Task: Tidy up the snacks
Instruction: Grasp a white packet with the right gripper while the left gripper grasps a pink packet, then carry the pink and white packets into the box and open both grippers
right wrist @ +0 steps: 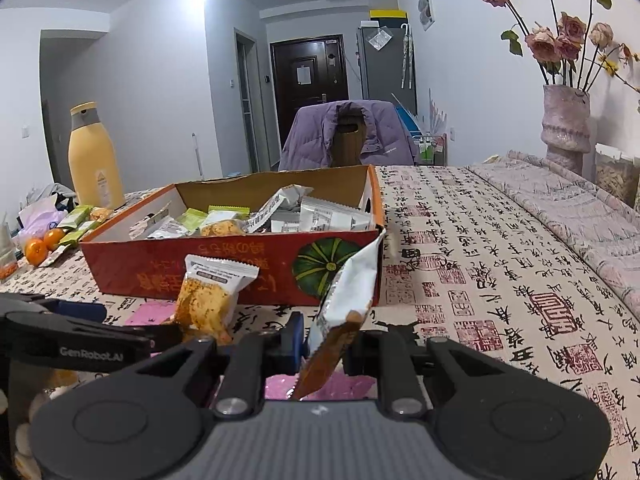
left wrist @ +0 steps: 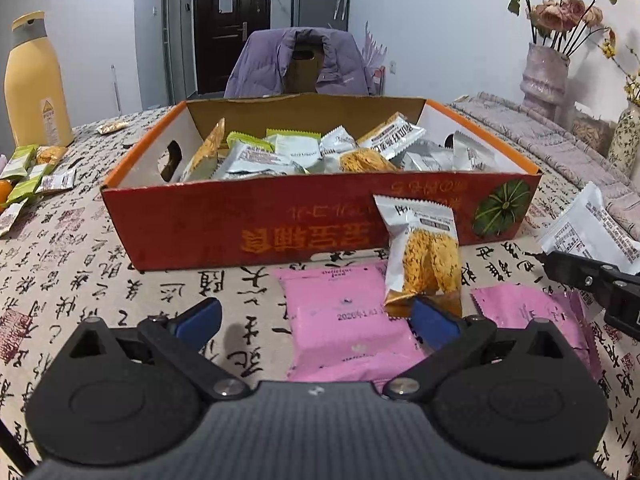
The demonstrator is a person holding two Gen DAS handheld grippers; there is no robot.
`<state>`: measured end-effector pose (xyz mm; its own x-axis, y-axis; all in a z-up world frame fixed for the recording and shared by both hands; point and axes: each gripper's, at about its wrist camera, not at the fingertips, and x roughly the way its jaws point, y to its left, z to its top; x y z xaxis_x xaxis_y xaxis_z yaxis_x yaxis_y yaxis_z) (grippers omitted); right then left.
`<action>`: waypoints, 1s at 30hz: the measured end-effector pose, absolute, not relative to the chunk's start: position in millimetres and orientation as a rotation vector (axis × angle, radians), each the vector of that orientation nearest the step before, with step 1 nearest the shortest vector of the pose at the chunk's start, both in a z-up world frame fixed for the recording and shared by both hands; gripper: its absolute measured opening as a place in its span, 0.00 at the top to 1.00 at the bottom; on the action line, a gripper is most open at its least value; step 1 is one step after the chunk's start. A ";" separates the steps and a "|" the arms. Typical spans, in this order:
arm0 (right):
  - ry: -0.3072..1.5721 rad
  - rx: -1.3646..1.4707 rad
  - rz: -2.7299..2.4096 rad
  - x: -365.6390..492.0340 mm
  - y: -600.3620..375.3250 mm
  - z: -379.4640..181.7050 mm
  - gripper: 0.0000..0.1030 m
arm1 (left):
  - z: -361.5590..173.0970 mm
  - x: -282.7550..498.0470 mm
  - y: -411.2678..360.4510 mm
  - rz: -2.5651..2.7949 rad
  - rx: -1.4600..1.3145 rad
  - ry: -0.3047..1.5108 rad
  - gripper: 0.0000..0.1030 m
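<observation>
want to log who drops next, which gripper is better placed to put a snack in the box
Right. The right gripper is already clamped on a white snack packet lifted near the red box. The left gripper stands open, holding nothing, a packet leaning at its finger.

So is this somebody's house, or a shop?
Most likely somebody's home. A purple jacket hangs over a chair at the table, a vase of dried roses stands by the wall, and a front door shows down the hallway.
</observation>
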<state>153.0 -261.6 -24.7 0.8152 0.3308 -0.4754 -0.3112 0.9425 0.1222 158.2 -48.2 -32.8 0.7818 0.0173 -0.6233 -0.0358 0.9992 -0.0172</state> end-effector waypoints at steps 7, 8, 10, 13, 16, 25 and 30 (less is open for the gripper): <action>0.523 0.049 0.348 152.8 -263.8 -27.5 0.82 | -40.6 161.4 -57.3 0.034 -0.010 0.720 0.04; 0.524 0.050 0.349 152.8 -263.9 -27.7 0.82 | -40.4 160.2 -57.9 0.038 -0.007 0.715 0.07; 0.524 0.050 0.350 152.3 -263.9 -28.2 0.82 | -39.3 158.3 -56.7 0.037 -0.010 0.709 0.15; 0.526 0.051 0.353 151.7 -263.8 -29.2 0.82 | -36.7 155.0 -55.7 0.028 -0.006 0.694 0.39; 0.527 0.050 0.356 150.6 -262.3 -29.9 0.82 | -35.7 151.1 -52.2 0.017 -0.014 0.687 0.40; 0.524 0.044 0.367 148.0 -259.0 -28.8 0.82 | -29.7 131.3 -39.9 0.038 -0.025 0.643 0.40; 0.516 0.039 0.378 146.0 -255.6 -27.1 0.82 | -17.4 122.9 -30.5 0.056 -0.038 0.596 0.40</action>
